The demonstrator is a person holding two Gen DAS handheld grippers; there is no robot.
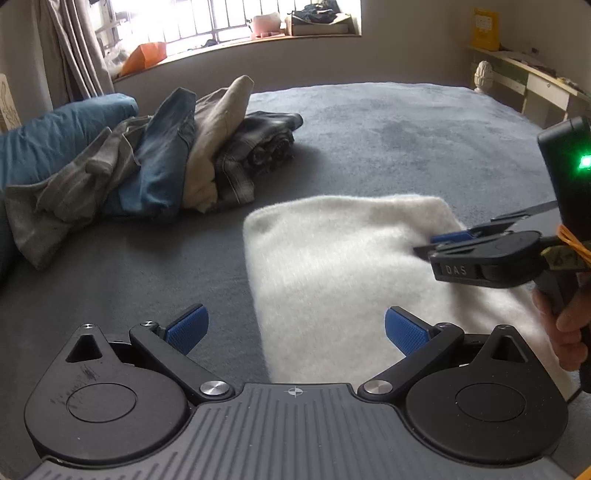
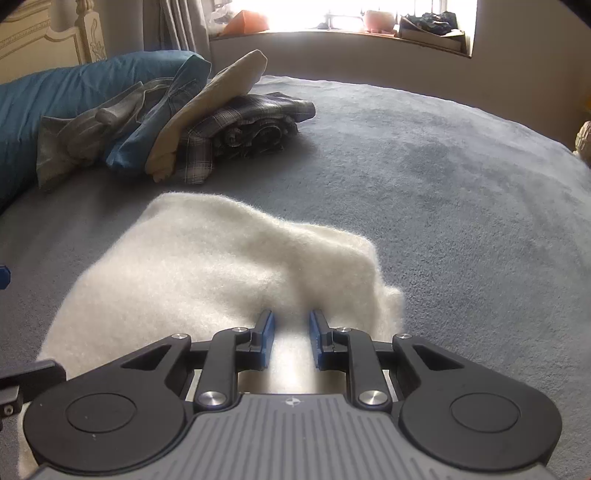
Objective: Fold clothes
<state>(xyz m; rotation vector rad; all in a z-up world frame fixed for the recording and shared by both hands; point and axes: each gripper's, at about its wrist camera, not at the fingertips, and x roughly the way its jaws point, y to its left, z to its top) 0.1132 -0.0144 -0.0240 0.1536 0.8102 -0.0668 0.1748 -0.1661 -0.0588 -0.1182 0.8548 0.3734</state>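
1. Bedroom with a wide grey blanket-covered bed (image 2: 461, 192) as the work surface; bright barred window (image 1: 221, 18) behind, curtain at the far left, shelf along the far right wall.

2. Already dealt with, by the look of it: a leaning stack of folded clothes (image 1: 147, 158) against the blue pillow (image 1: 55, 136), made up of grey, denim, beige and plaid pieces, well apart from the piece in hand.

3. Now in hand: white fuzzy garment (image 2: 207, 266), lying on the blanket in the near middle of the bed, just ahead of both tools.

4. Appears folded into a compact, roughly rectangular packet; several layers judged from its thickness and the rounded far edge. Right-hand corner a little lumpy and uneven, with a tuft sticking out past the edge.

5. Soft, fluffy, bright white nap; no seams, sleeves or collar to be made out, so kind of garment not clear.

6. Left gripper (image 1: 294, 336) released, blue pads set wide apart, hovering over the near left edge of the white piece, holding nothing.

7. Right gripper (image 2: 291, 332) narrowed but with a clear gap between the pads, tips down at the white fabric; no cloth visibly pinched, so likely pressing or smoothing rather than grasping.

8. Left to do, as judged: tidy that right corner, then move the packet over to the stack; no other unfolded clothes in view.
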